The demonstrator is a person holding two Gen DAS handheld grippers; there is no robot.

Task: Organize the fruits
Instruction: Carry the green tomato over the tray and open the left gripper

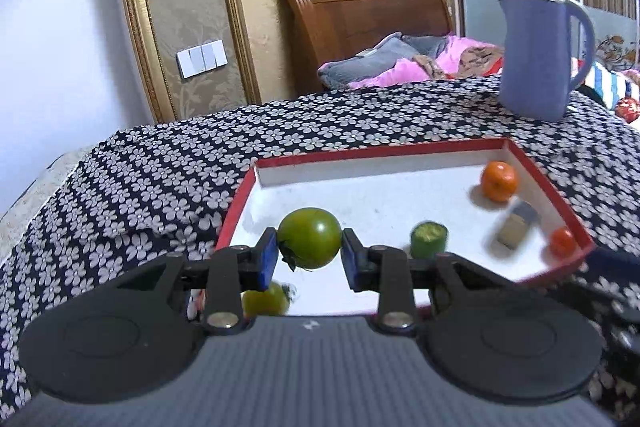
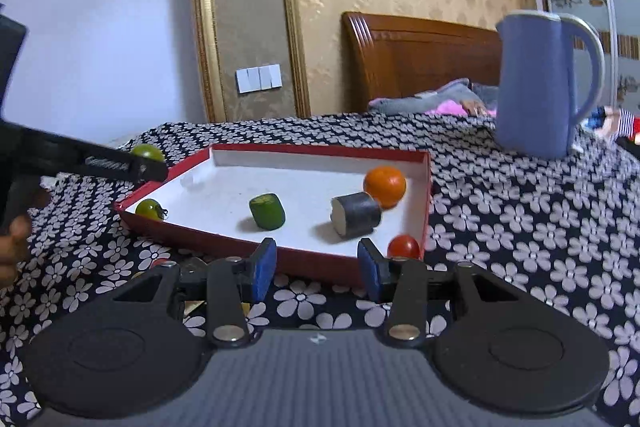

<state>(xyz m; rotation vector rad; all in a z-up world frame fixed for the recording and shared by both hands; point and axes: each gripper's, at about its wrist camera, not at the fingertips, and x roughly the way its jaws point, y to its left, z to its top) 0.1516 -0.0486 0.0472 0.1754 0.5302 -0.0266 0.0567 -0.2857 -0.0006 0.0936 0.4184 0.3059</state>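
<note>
My left gripper [image 1: 309, 257] is shut on a green tomato [image 1: 309, 238] and holds it above the near left part of the red-rimmed white tray [image 1: 372, 151]. A second green tomato [image 1: 266, 301] lies in the tray below it. An orange [image 1: 499, 181], a green cut piece [image 1: 428, 239], a grey cylinder [image 1: 516, 225] and a red tomato [image 1: 562, 241] lie in the tray. My right gripper [image 2: 317, 269] is open and empty, just in front of the tray's near rim [image 2: 280, 259]. The held tomato [image 2: 147, 152] shows at the tray's left corner.
A blue pitcher [image 1: 540, 55] stands on the flowered cloth [image 1: 160, 187] behind the tray, to the right. A bed with a wooden headboard [image 1: 360, 23] lies beyond the table. The person's hand [image 2: 12, 239] holds the left gripper at the far left.
</note>
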